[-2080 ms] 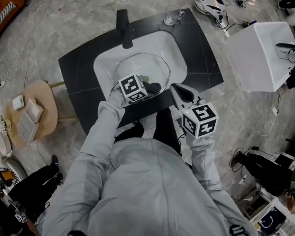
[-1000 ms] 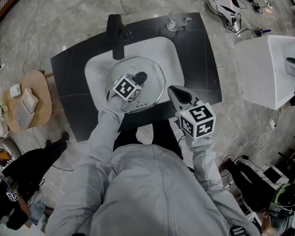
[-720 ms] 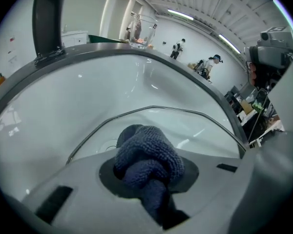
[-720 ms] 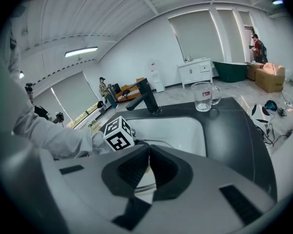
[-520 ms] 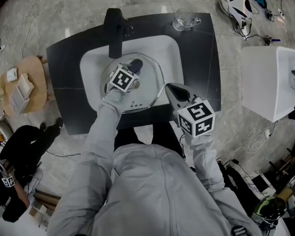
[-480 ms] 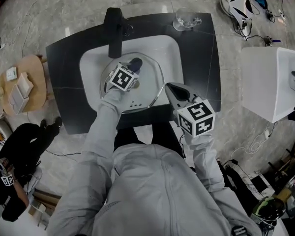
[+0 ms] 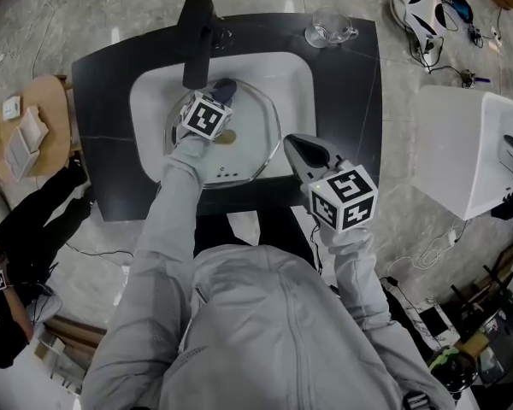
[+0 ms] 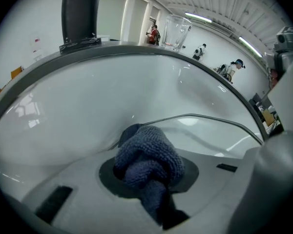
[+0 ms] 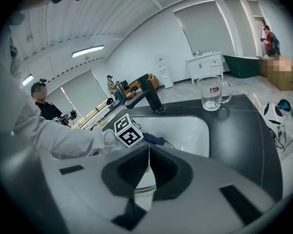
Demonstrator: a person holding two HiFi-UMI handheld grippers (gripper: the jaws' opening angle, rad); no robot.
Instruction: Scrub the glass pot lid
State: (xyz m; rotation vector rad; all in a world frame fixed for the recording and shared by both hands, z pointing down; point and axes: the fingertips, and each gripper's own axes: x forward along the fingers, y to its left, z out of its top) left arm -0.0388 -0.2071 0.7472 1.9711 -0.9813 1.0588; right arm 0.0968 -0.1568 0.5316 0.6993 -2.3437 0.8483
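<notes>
The glass pot lid (image 7: 250, 143) lies in the white sink (image 7: 295, 75). My left gripper (image 7: 220, 94) is shut on a bunched blue cloth (image 7: 226, 85) and presses it on the lid's far side, just below the faucet. In the left gripper view the cloth (image 8: 147, 156) fills the left gripper (image 8: 149, 174), and the lid's rim (image 8: 210, 118) curves behind it. My right gripper (image 7: 291, 143) is shut on the lid's near right rim; the right gripper view shows its jaws (image 9: 149, 172) pinched on the thin glass edge (image 9: 142, 182).
A black faucet (image 7: 197, 28) rises at the sink's far edge. A glass mug (image 7: 329, 28) stands on the black counter (image 7: 359, 101) at the far right. A white cabinet (image 7: 470, 152) is at the right, a round wooden stool (image 7: 26, 135) at the left.
My left gripper has slid the blue cloth across the lid from its near middle to the far side by the faucet. The right gripper has kept its hold on the rim.
</notes>
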